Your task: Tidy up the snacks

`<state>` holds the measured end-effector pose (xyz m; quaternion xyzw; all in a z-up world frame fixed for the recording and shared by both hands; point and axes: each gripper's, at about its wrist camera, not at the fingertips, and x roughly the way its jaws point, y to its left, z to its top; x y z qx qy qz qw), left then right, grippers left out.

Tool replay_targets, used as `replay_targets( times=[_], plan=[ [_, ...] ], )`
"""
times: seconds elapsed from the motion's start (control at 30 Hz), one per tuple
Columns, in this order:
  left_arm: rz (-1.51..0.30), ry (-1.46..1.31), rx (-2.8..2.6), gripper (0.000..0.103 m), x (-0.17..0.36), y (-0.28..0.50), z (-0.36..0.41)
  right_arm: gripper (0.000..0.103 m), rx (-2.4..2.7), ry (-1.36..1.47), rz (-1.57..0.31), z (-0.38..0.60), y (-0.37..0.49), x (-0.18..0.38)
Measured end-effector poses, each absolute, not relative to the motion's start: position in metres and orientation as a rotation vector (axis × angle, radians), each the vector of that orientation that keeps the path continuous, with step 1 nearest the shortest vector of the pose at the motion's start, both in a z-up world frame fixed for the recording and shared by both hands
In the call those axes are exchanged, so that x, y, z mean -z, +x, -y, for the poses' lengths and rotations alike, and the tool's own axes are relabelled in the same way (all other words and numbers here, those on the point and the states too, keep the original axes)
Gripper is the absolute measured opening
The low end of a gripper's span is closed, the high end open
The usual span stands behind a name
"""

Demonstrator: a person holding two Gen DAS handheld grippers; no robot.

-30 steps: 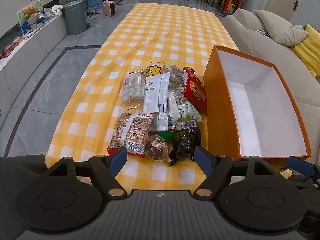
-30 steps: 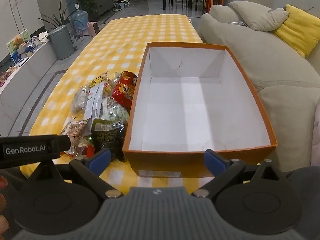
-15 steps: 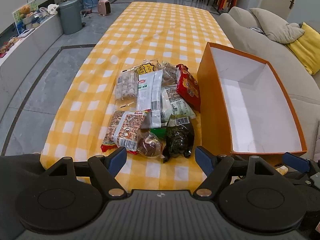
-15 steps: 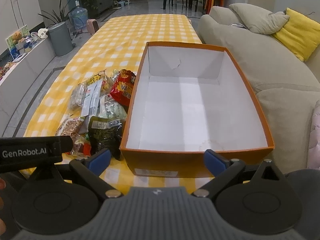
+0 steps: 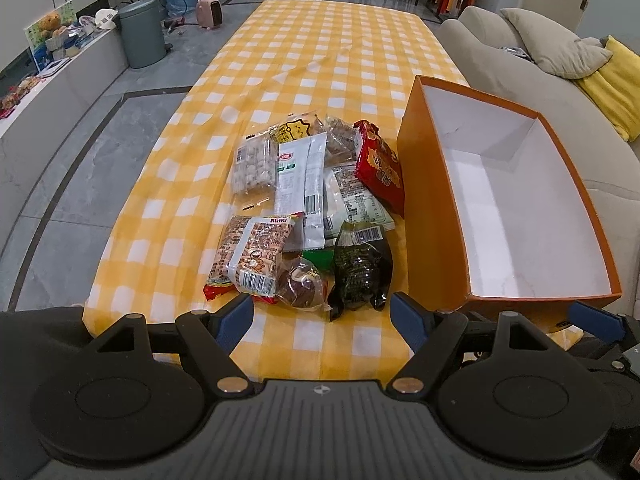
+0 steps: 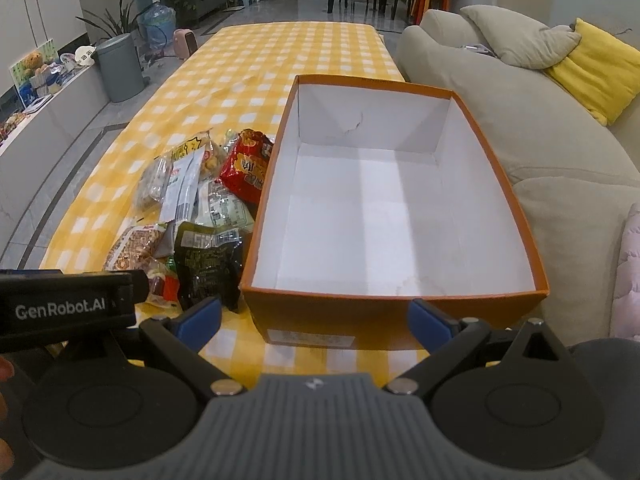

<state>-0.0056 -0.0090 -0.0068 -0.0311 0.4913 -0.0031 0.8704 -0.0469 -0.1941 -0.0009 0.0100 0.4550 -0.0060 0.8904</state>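
Observation:
A pile of snack packets lies on the yellow checked tablecloth (image 5: 320,60): a dark green packet (image 5: 360,272), a round brown bun (image 5: 302,286), a brown printed packet (image 5: 252,252), a white packet (image 5: 300,176) and a red packet (image 5: 380,168). An orange box (image 5: 434,216) with an empty white inside stands right of the pile; it also shows in the right wrist view (image 6: 332,320). My left gripper (image 5: 322,320) is open and empty just before the pile. My right gripper (image 6: 316,320) is open and empty before the box's near wall.
A beige sofa (image 6: 520,128) with grey and yellow cushions runs along the table's right side. A grey bin (image 5: 144,36) and a low shelf stand on the floor to the left. The left gripper's body (image 6: 60,308) shows at the left of the right wrist view.
Both grippers have drawn back and risen a little, so the pile and the box sit farther off. Jaws stay open. Nothing on the table has moved.

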Motion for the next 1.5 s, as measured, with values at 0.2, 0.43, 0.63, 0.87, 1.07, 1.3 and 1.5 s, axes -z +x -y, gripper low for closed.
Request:
replay_targets(
  times=[0.2, 0.43, 0.63, 0.87, 1.07, 1.3, 1.5],
  plan=[
    [-1.037, -0.070, 0.008, 0.091, 0.007, -0.005, 0.009, 0.097, 0.021, 0.009, -0.945, 0.193, -0.048, 0.000],
    [-1.045, -0.073, 0.013, 0.092, 0.009, -0.003, 0.009, 0.097, 0.019, 0.016, -0.945, 0.193, -0.047, 0.000],
    [-1.055, -0.068, 0.013, 0.092, 0.011, -0.001, 0.010, 0.097, 0.023, 0.016, -0.952, 0.193, -0.047, 0.001],
    [-1.063, -0.069, 0.013, 0.092, 0.013, 0.000, 0.009, 0.097, 0.027, 0.022, -0.966, 0.193, -0.045, 0.003],
    [-1.081, -0.073, 0.011, 0.092, 0.016, 0.001, 0.009, 0.097, 0.026, 0.014, -0.969, 0.192, -0.045, 0.004],
    [-1.083, -0.071, 0.011, 0.092, 0.016, 0.001, 0.008, 0.097, 0.025, 0.013, -0.973, 0.192, -0.045, 0.004],
    [-1.092, -0.066, 0.014, 0.092, 0.018, 0.001, 0.007, 0.097, 0.026, 0.007, -0.973, 0.192, -0.045, 0.005]
  ],
)
